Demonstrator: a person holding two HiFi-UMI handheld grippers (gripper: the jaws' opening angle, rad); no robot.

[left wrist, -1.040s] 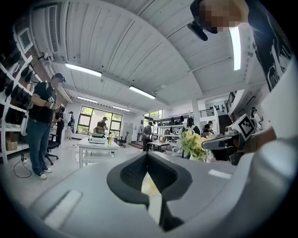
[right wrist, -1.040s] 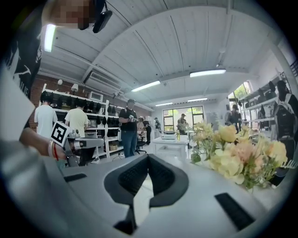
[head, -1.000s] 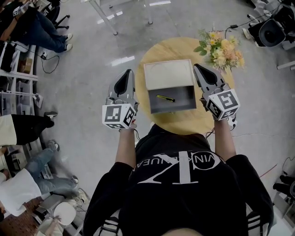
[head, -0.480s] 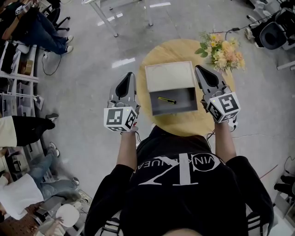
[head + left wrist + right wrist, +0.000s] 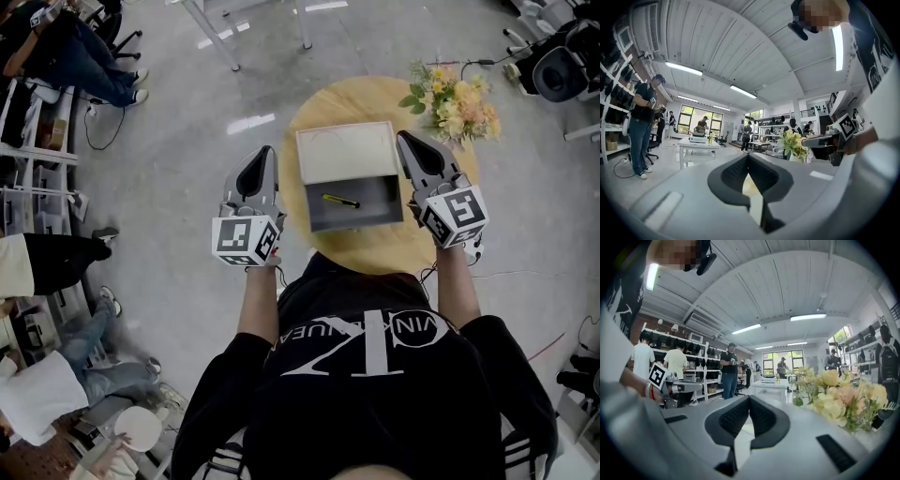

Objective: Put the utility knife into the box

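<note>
- Utility knife: lying flat on the grey floor of the box, about mid-compartment, long axis running left to right with a slight tilt. Yellow and dark, touching neither gripper.
- Box open on the round wooden table, with the pale lid folded back on the far side and the grey compartment on the near side.
- Left gripper: held just off the table's left edge, beside the box. Jaws pressed together with nothing between them.
- Right gripper: over the table just right of the box, near the flowers. Jaws likewise closed on nothing.
- Judging from the layout, placing looks done: knife in the box, both grippers standing clear of it.
- Handling, as a judgement: probably light, stiff and slim, with a smooth casing likely to slip under a weak pinch. No give in the body, so a firm but modest squeeze should be enough.
- Best hold, if needed again: across the middle of the handle, jaws spanning the narrow width, away from the blade end. Too small to tell which end carries the blade.
- Risk: low profile against the box floor, so jaw tips would have to come right down inside the walls without snagging them.
</note>
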